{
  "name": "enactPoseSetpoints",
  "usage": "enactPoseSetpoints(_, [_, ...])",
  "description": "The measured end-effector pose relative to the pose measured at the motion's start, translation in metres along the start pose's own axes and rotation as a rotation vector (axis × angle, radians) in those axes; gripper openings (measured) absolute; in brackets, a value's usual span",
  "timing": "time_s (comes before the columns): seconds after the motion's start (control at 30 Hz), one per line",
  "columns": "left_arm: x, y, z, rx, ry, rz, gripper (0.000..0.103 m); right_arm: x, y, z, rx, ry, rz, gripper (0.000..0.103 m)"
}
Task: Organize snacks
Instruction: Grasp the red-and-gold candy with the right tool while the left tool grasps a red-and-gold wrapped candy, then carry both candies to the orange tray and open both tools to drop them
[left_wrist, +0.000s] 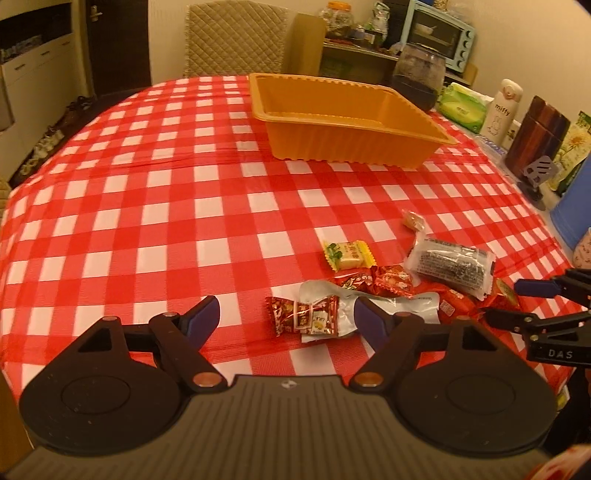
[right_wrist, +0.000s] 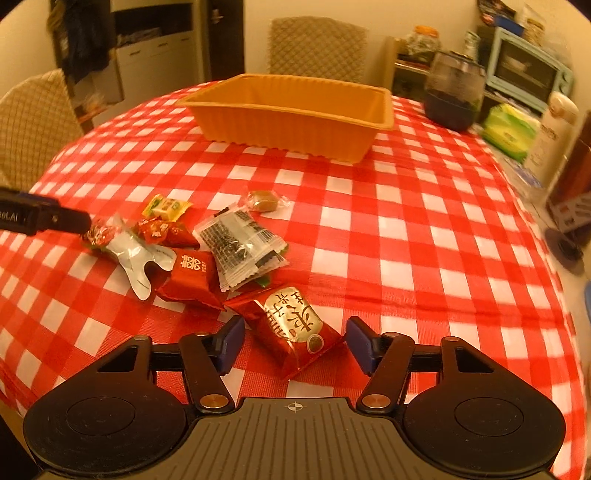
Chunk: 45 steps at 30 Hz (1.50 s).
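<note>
Risk comes first from the orange tray (right_wrist: 295, 122), the landmark here: it sits well beyond the snack pile (right_wrist: 207, 251), so each wrapper has a long carry over the checked tablecloth (right_wrist: 424, 229), and a slick foil pack pinched at a corner could, I judge, slip out short of the tray. The tray looks empty, so the sorting seems hardly begun. A second hazard is the pile itself: the packs overlap, and closing on one may drag a neighbour or catch two at once. The two tools also work close together on the side of the pile away from the tray and could knock each other.

The right gripper (right_wrist: 293, 345) is released, jaws wide, with the red and gold pack (right_wrist: 295, 332) lying between them on the pile's edge farthest from the tray. The left gripper (left_wrist: 286, 317) is likewise spread, holding nothing; the small red candy (left_wrist: 303, 317) lies between its fingers, on the pile's near side from the tray.
</note>
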<state>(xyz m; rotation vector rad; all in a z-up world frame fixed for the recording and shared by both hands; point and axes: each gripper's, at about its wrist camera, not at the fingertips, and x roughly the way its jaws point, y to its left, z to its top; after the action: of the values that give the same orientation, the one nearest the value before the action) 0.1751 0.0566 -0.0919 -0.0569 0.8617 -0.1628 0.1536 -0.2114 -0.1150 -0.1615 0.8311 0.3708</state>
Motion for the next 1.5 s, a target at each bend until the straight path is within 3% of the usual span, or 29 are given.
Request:
enactPoseSetpoints(0.1, [0.004, 0.001, -0.001, 0.006, -0.001, -0.038, 0.077, 0.004, 0.002, 0.003, -0.027, 0.002, 0.001, 0.058])
enactPoseSetpoints(0.17, [0.007, 0.002, -0.002, 0.001, 0.004, -0.058, 0.077, 0.006, 0.003, 0.005, -0.032, -0.001, -0.004, 0.043])
enactPoseSetpoints(0.27, [0.008, 0.001, -0.006, 0.008, 0.003, -0.07, 0.076, 0.005, 0.005, 0.005, -0.044, -0.005, -0.017, 0.034])
enactPoseSetpoints(0.7, [0.02, -0.001, -0.002, 0.029, 0.022, -0.082, 0.066, 0.018, 0.014, 0.009, -0.065, 0.016, -0.07, 0.037])
enactPoseSetpoints(0.77, [0.023, 0.001, -0.002, 0.032, 0.035, -0.07, 0.047, 0.018, 0.011, 0.01, -0.051, 0.018, -0.065, 0.036])
enactPoseSetpoints(0.8, [0.024, 0.003, -0.003, 0.031, 0.042, -0.067, 0.044, 0.018, 0.011, 0.01, -0.048, 0.019, -0.064, 0.036])
enactPoseSetpoints(1.1, [0.024, 0.0, -0.007, 0.09, 0.05, -0.034, 0.041, 0.019, 0.012, 0.01, -0.052, 0.023, -0.078, 0.036])
enactPoseSetpoints(1.27, [0.021, 0.003, -0.007, 0.075, 0.044, -0.024, 0.03, 0.018, 0.014, 0.011, -0.049, 0.023, -0.094, 0.03])
enactPoseSetpoints(1.5, [0.011, 0.004, -0.002, 0.055, 0.014, -0.01, 0.03, 0.005, 0.009, 0.013, 0.004, -0.015, -0.131, 0.027])
